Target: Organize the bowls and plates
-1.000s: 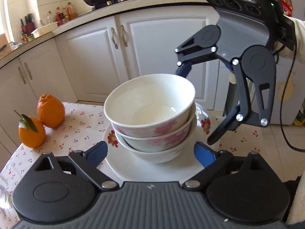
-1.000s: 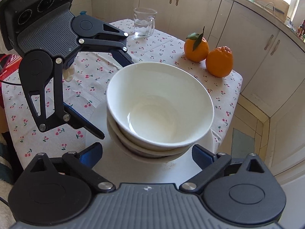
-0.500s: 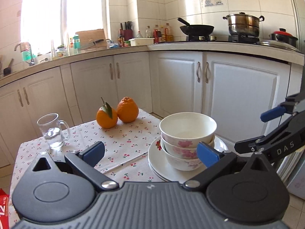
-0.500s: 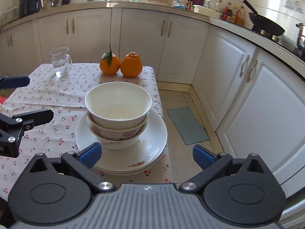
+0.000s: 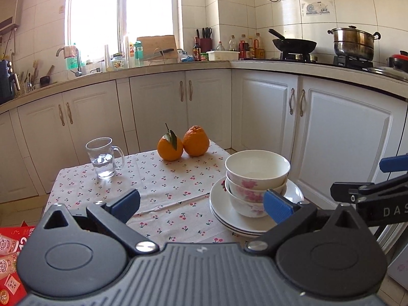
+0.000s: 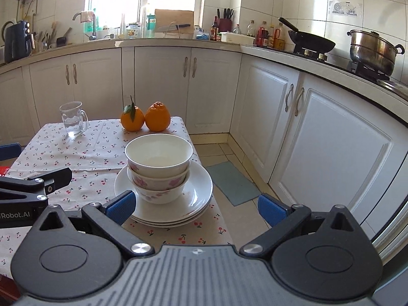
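Three bowls (image 6: 158,164) sit nested one inside another on a stack of plates (image 6: 201,186), which looks like three as well, though the rims lie so close together that the count of plates is only a best reading. The whole pile stands at the near right corner of the table (image 6: 84,153), close to the edge that faces the white cabinets. Two oranges (image 5: 182,143) touch each other at the far side of the cloth, and one glass mug (image 5: 103,158) with a little water stands well apart to the left. Both tools are spread wide and hold nothing: the left gripper (image 5: 201,205) and the right gripper (image 6: 195,207) each hover on the near side of the pile, with no pad touching crockery. Judging from this, the stacking itself looks done and the step in hand is either a final check or the approach to carry the pile off. If it is to be lifted, the next move calls for both grippers to come low at opposite rims of the bottom plate and rise level, since the tall bowls could tip.
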Tool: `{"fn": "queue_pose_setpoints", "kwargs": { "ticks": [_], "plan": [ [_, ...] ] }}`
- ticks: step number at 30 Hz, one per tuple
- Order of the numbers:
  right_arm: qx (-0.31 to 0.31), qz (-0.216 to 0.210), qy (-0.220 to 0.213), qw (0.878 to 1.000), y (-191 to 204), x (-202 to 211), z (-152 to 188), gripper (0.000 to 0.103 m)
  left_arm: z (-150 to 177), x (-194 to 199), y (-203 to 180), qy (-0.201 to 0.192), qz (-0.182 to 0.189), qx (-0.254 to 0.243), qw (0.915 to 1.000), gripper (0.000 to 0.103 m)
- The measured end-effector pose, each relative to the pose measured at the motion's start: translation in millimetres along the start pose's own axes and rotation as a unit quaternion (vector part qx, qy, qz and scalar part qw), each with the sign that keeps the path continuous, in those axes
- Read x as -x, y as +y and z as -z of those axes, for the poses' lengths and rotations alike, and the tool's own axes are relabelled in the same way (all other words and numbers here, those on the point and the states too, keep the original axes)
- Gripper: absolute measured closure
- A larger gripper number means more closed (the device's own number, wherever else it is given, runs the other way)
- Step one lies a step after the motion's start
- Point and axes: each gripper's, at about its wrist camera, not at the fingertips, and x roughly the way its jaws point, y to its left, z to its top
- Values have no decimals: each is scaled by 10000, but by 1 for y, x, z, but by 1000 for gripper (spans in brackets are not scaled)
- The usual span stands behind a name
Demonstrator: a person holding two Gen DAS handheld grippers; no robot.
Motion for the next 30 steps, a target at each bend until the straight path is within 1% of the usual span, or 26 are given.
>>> {"fn": "queue_pose_setpoints", "kwargs": {
  "ticks": [6, 14, 30],
  "plan": [
    [-29, 105, -122, 9999, 3, 7, 2, 0, 3, 3, -1, 23, -88, 157, 9998, 0],
    [-46, 125, -133, 9998, 7, 8, 5, 0, 7, 3, -4, 123, -167, 148, 9997, 1],
    [-47, 132, -167, 9998, 10, 9, 6, 0, 8, 4, -3, 176, -272, 217, 9992, 1]
  ]
}}
